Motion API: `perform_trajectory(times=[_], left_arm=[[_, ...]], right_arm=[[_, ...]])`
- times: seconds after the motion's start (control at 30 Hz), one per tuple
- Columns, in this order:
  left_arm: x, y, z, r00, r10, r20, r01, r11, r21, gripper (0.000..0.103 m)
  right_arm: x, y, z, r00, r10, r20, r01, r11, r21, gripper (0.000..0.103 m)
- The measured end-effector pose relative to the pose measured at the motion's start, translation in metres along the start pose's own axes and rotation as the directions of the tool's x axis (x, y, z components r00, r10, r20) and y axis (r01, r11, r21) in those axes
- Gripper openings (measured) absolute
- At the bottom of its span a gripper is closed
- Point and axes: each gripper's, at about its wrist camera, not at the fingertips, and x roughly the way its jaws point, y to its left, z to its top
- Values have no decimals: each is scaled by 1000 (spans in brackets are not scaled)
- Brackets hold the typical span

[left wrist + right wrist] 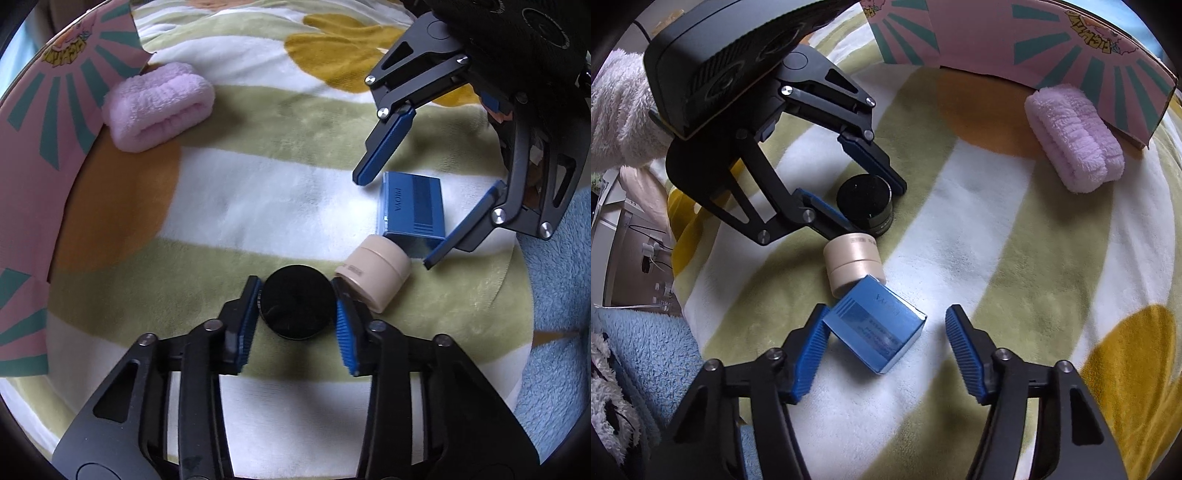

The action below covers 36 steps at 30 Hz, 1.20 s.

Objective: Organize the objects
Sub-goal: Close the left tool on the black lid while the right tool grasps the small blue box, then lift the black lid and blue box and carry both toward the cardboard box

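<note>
Left gripper (297, 302) sits low over a striped blanket (258, 184) w/ green, white & yellow-orange patches; its blue-padded fingers (248, 325) straddle a black round jar (295, 306), one pad on each side, touching or v. close to the jar's sides, so clamped on it or nearly so, can't tell which for sure. Jar stands upright on the blanket, lid up. Just right of it, touching the right finger, a beige jar (373, 273) also stands on the blanket. Just beyond that, a blue box (413, 206) lies flat, its near corner against the beige jar. Right gripper (397, 223) comes in from the far right, fingers wide apart, one tip by the box's far-left corner, the other by its near-right edge, box between them, not gripped. In the right wrist view the same blue box (877, 330) lies between the spread fingers (809, 354), nearer the left pad, which touches or nearly touches its corner; the right pad is well apart from it. Beige jar (853, 264) is just beyond the box, then black jar (866, 203) inside the left gripper (875, 210). A pink rolled towel (159, 105) lies far left, next to a pink cardboard box w/ teal rays (40, 122). A light blue fluffy cloth (554, 295) lies at the right edge.
</note>
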Motion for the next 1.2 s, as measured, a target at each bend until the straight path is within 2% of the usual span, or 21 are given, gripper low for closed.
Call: perform_trajectory(times=[0.1,0.13,0.73,0.8,0.83,0.87,1.0,1.03,1.2], left_arm=[[0,2,0,1000,5,-1,-5,1000,-4,32],[-1,3,0,1000,7,-2,-7,1000,-6,32],[-31,25,6,999,38,3,-37,995,-90,32],[-37,19,7,999,42,11,-40,993,-114,32],[-35,-1,10,999,44,16,-41,991,-130,32],[-37,-17,15,999,45,23,-41,988,-148,32],[-69,-3,21,995,77,61,-61,970,-235,32],[-77,3,23,994,84,72,-63,963,-261,32],[-115,16,25,984,139,114,-82,913,-400,32]], right_arm=[[-1,0,0,1000,11,8,-11,1000,-4,47],[-1,1,-1,1000,9,10,-9,1000,-11,46],[-34,-16,-8,1000,3,29,-4,1000,5,45],[-42,-19,-6,999,2,36,-3,1000,12,45],[-48,-22,-4,999,2,40,-3,1000,17,45],[-53,-24,-2,999,3,45,-4,1000,19,45],[-76,-34,10,998,-6,69,5,1000,19,45],[-77,-19,22,997,-10,76,9,1000,18,45],[-113,-19,42,993,-25,111,26,1000,-7,45]])
